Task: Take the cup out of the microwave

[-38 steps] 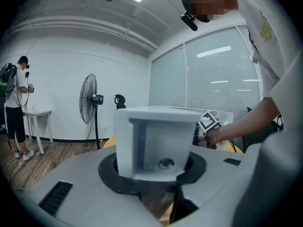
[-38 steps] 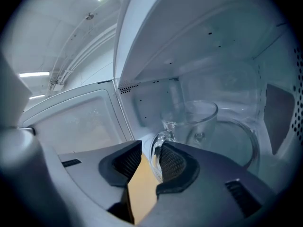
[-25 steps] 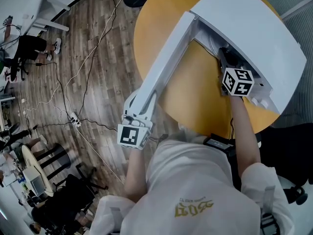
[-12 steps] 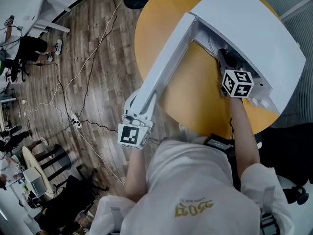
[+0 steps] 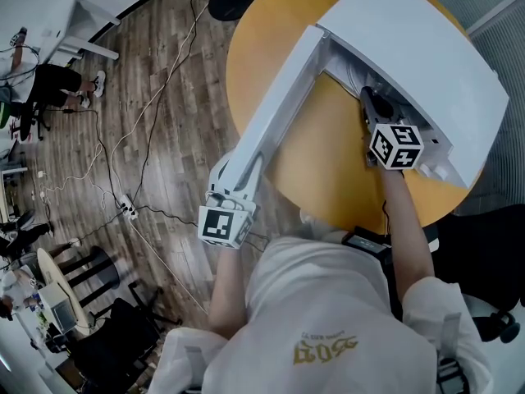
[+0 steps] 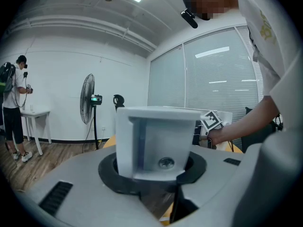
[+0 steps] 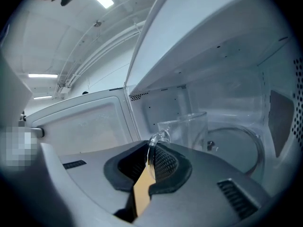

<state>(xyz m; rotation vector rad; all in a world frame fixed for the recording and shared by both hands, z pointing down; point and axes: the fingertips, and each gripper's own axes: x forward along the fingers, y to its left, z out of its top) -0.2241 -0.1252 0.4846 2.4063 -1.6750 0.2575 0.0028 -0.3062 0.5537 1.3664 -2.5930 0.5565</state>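
I have the door [image 5: 275, 105] open, with the left hand-held gripper [image 6: 156, 162] clamping its edge. The right hand-held gripper [image 7: 150, 167] has just been closing on the cup [image 7: 191, 126] handle. The cup is not yet out of the microwave [image 5: 426, 64].

- No legible text, brand or number anywhere.
- Shirt [image 5: 328, 302]: yellow print [image 5: 328, 352], upside down, unreadable.
- Left marker cube [image 5: 223, 226], right marker cube [image 5: 397, 146]: square codes, no letters.

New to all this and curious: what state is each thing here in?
door: swung open.
cup: upright, inside microwave.
left gripper: jaws shut on door's edge.
right gripper: jaws have just been closing, now pinching cup's handle.
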